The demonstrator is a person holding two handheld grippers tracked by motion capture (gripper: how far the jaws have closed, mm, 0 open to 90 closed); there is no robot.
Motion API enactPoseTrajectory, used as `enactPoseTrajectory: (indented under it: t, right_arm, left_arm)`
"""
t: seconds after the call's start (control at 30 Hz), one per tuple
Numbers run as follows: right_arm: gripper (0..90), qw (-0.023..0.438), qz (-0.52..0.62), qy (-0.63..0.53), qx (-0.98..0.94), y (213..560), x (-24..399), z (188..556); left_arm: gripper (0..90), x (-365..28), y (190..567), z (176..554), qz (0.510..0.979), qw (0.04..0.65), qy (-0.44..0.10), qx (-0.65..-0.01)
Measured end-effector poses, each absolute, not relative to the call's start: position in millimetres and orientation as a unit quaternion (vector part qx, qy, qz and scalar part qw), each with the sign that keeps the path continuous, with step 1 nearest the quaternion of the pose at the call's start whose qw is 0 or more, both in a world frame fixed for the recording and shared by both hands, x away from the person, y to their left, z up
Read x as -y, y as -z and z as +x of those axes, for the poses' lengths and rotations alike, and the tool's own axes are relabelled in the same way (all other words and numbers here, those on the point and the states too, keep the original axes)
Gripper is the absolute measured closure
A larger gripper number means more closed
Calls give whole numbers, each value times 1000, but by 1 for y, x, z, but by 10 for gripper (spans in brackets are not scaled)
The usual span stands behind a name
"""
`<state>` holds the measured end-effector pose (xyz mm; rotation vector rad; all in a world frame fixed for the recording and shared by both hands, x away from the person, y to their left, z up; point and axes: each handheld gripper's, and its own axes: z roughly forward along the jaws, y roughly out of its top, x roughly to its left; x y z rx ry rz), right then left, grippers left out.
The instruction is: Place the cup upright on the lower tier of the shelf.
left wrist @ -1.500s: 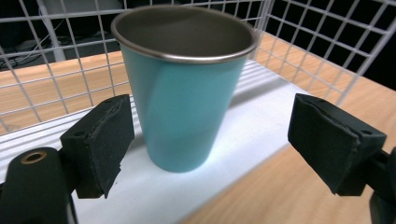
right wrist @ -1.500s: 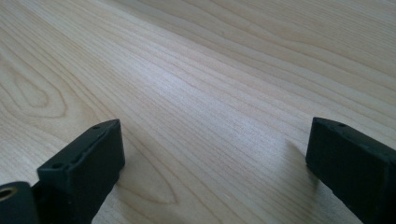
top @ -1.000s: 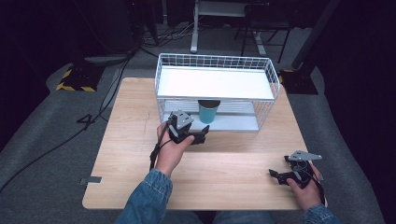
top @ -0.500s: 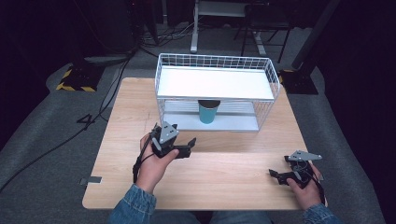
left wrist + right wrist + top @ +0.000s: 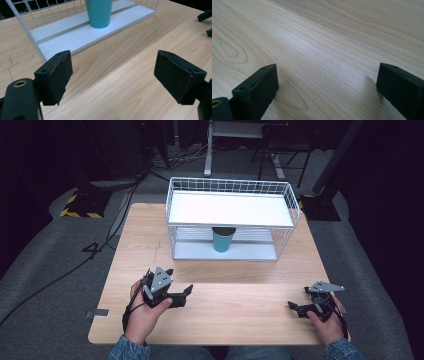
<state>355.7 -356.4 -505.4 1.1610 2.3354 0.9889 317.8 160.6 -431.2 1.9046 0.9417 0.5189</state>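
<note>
Two hand-held grippers are seen, one in each of the person's hands. On the left, the left gripper (image 5: 184, 294) is held just above the table (image 5: 240, 320), well back from the rack, with its jaws spread wide and nothing between them; in the left gripper view the two black pads (image 5: 58, 75) stand far apart with bare wood between. At the right front corner of the table the right gripper (image 5: 296, 308) is held low, and its jaws are likewise parted and empty, as shown in the right gripper view, where only wood grain lies between them.

One cup (image 5: 222, 238) is counted. It is teal, plain and tapered, narrower at the base, with a dark rim at the top, and it stands upright on the lower shelf of one white wire rack (image 5: 292, 202), under the rack's white upper shelf and about midway along its length. In the left gripper view the cup (image 5: 98, 12) is seen ahead of the jaws, apart from them, on the pale ribbed shelf floor.

One wooden table is counted. No brand, label or readable writing is made out on the cup, the rack or the grippers.
</note>
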Motion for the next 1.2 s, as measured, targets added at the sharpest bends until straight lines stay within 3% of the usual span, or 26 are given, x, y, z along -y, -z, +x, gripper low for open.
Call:
enactPoseTrajectory:
  t: [0.57, 1.2]
  right_arm:
    - [44, 175, 410, -349, -824, 505, 356, 356]
    - [44, 175, 410, -349, -824, 505, 356, 356]
  left_arm:
    - [163, -184, 471, 295, 783, 430, -177, -414]
    - [159, -190, 504, 295, 826, 334, -165, -423]
